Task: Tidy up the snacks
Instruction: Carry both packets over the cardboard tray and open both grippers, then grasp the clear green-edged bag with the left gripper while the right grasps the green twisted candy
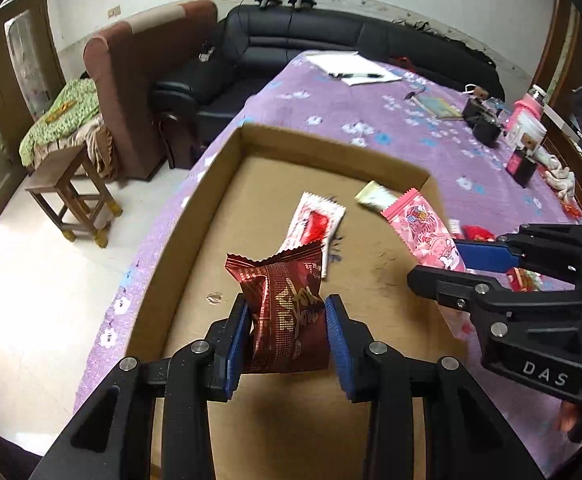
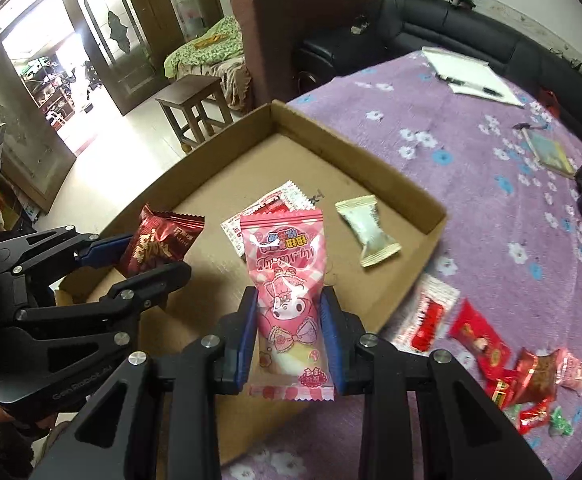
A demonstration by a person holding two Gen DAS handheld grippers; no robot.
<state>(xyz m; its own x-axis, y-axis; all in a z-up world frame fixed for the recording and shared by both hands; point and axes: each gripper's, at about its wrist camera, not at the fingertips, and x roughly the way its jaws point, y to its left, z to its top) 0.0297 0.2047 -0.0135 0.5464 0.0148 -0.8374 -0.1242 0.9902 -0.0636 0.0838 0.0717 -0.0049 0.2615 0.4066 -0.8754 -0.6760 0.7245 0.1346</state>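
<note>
Both grippers carry a snack above the shallow cardboard box (image 2: 431,216) that sits on the purple flowered cloth (image 2: 471,152). The left gripper (image 1: 287,334) has its jaws partly closed on a dark red foil packet (image 1: 285,312), the blue pads pressing its crumpled sides, and the packet stands upright over the near part of the box floor. The right gripper (image 2: 291,334) is likewise narrowed onto a long pink packet (image 2: 287,288), gripped low on its body so that most of its length sticks out ahead of the fingers. Inside the box already lie a red-and-white sachet (image 1: 311,224) and a pale cream packet (image 2: 367,232); a loose heap of red snacks (image 2: 503,368) waits on the cloth outside the box's right wall. The main risk looks to be the two grippers' closeness: in each view the other tool hangs just beside the held packet, so letting go at once could knock one packet with the other's fingers. The pink packet, held near one end, may swing or slide out if the hand turns sharply. The foil packet is slippery and puffy, so a light squeeze could let it twist. Either packet, dropped too near the low wall, could land on the cloth.
</note>
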